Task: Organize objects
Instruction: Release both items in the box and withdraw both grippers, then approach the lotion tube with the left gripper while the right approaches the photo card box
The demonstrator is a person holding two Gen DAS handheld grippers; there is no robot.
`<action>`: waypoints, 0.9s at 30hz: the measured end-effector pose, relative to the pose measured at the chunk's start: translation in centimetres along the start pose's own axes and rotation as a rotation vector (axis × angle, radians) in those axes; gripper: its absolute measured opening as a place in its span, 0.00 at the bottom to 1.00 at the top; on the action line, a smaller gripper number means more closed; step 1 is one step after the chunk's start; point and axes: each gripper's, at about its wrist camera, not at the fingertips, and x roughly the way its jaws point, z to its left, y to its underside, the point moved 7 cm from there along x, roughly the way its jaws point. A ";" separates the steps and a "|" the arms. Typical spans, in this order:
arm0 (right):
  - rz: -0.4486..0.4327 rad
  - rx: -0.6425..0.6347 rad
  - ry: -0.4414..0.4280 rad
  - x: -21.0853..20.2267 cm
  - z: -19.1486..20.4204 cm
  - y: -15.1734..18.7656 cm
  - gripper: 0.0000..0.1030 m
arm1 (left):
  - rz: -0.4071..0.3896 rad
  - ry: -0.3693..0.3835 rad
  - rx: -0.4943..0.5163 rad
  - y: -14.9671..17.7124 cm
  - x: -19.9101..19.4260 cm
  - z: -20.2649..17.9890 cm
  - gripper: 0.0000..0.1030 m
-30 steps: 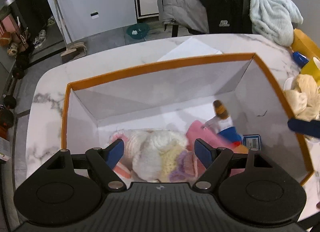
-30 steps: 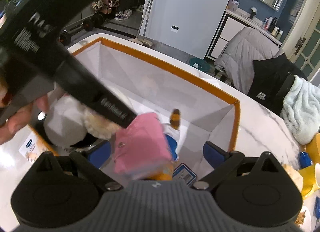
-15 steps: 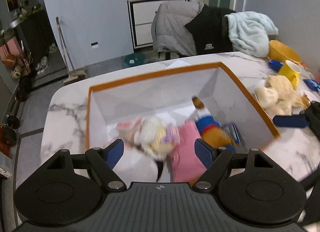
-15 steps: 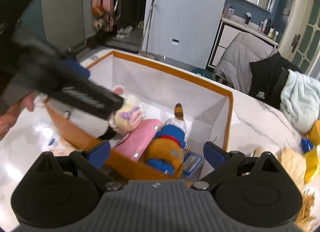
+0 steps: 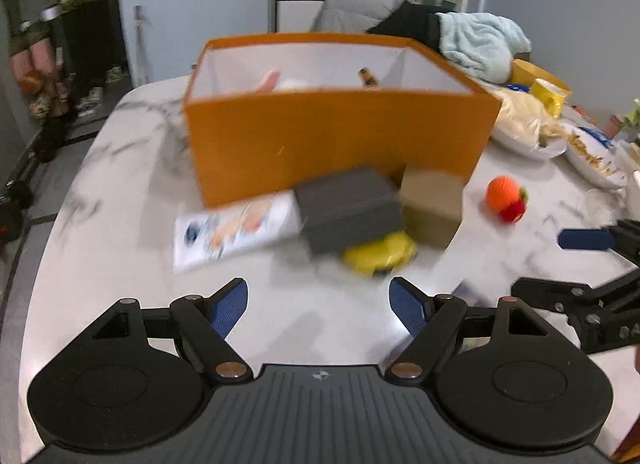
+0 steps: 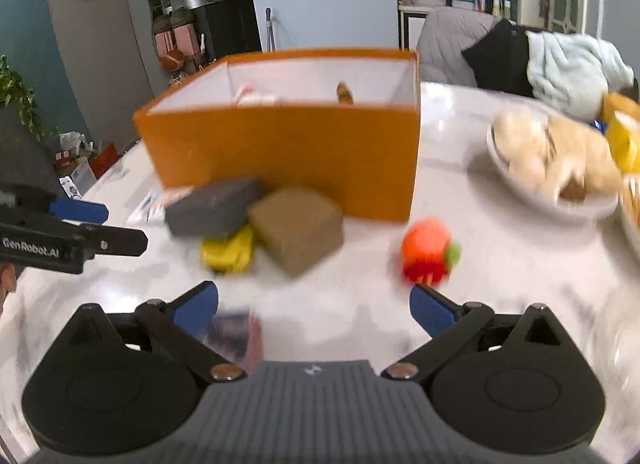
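Observation:
An orange box (image 5: 336, 135) (image 6: 288, 155) stands on the marble table with soft toys showing above its rim. In front of it lie a grey block (image 5: 348, 207) (image 6: 212, 207), a brown cube (image 5: 432, 205) (image 6: 298, 229), a yellow toy (image 5: 380, 254) (image 6: 228, 250), a white printed packet (image 5: 236, 229) and an orange-and-red knitted ball (image 5: 506, 199) (image 6: 430, 250). My left gripper (image 5: 318, 306) hangs open and empty over bare table in front of these. My right gripper (image 6: 314, 302) is open too, near the ball, with a small dark card (image 6: 236, 334) lying by its left finger.
A white plate of bread (image 6: 556, 165) (image 5: 528, 127) and a yellow cup (image 5: 550, 97) sit to the right. A chair with jackets and a pale towel (image 6: 568, 67) stands behind the table. The table's rounded edge (image 5: 52, 232) falls away at left.
Both grippers have pulled back out of the orange box and dropped lower. The views now take in the box's front wall and the items on the table before it.

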 end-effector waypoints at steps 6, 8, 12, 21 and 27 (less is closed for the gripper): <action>-0.012 -0.095 -0.029 1.3 5.1 2.2 0.99 | -0.038 -0.036 0.041 1.7 0.3 1.7 0.89; -0.029 -0.137 -0.007 1.8 6.3 2.6 0.99 | -0.061 -0.044 0.074 1.2 0.8 2.4 0.89; -0.035 -0.173 0.019 2.9 7.5 3.2 0.99 | -0.077 -0.057 0.120 -0.1 2.7 4.0 0.89; 0.020 -0.158 -0.007 4.8 6.9 4.1 0.99 | -0.042 0.071 0.200 -3.4 6.9 6.6 0.89; 0.028 -0.140 -0.034 5.3 6.6 4.2 0.99 | 0.035 0.194 0.247 -4.0 8.9 6.0 0.98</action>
